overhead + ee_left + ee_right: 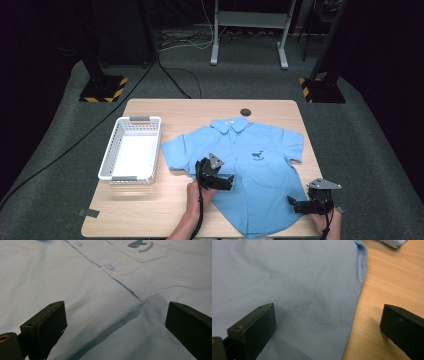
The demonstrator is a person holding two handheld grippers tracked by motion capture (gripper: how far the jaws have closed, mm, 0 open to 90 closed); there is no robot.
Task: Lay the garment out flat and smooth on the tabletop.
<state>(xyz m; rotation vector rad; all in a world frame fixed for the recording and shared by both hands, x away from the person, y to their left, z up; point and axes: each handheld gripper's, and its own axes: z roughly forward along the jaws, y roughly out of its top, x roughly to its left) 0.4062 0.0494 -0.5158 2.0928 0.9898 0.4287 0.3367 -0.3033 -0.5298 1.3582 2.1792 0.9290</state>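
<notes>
So both tools are hovering wide open over the blue shirt, nothing gripped yet

Shirt is lying flat on the table, collar pointing away from the person. Left tool is sitting over the body left of the button placket, while the right tool is straddling the shirt's right side edge near the hem, so it's nearer to a grabbable edge.

Light blue short-sleeved shirt, spread front-up and flat across the right half of the table. Collar at the far side, hem at the near edge, sleeves out to left and right. Buttoned down the front placket, with a dark emblem on the chest pocket. Lower front flap slightly folded, faintly creased.
</notes>
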